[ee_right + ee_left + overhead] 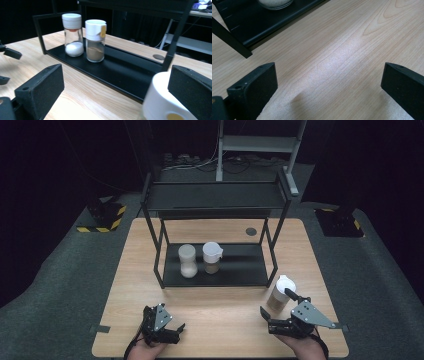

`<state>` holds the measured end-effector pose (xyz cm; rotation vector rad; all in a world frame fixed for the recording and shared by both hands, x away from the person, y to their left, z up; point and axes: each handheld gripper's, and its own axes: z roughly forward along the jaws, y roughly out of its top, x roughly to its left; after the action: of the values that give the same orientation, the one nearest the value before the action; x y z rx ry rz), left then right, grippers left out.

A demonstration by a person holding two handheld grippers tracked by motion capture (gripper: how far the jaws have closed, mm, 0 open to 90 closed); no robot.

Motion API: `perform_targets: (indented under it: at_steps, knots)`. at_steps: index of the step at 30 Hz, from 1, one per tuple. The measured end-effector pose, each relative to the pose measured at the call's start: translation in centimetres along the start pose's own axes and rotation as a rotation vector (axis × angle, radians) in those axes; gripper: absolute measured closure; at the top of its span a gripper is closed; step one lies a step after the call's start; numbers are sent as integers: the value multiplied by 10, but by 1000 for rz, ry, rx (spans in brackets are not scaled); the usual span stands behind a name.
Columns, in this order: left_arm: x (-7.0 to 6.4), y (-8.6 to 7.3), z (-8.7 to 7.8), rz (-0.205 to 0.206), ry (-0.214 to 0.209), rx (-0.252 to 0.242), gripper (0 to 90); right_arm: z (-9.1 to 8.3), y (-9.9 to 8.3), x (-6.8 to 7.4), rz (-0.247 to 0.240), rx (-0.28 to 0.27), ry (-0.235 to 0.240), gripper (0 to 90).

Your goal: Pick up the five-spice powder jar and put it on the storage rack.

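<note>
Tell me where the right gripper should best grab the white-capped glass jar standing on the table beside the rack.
Probably the white-capped glass jar by its glass body below the cap, approached level from the person's side; it stands upright and the open right gripper already faces it.

On the desk ahead of me stands a rack; two shakers sit side by side on its lower shelf. A third shaker stands on the desk at the rack's right front corner, beside my right fingers.

Wooden table, black rack on it, white-capped jar beside rack
</note>
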<state>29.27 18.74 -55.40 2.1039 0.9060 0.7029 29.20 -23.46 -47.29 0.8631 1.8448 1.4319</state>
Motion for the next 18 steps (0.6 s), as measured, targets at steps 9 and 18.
perform_targets:
  at_steps: [9, 18]
  knots:
    - [0, 0, 0, 2, -1, 1, 8, -3, -2, -14, 5, 3, -42, 0]
    - [0, 0, 0, 2, -4, 2, 8, -3, -6, -25, 11, 12, -80, 0]
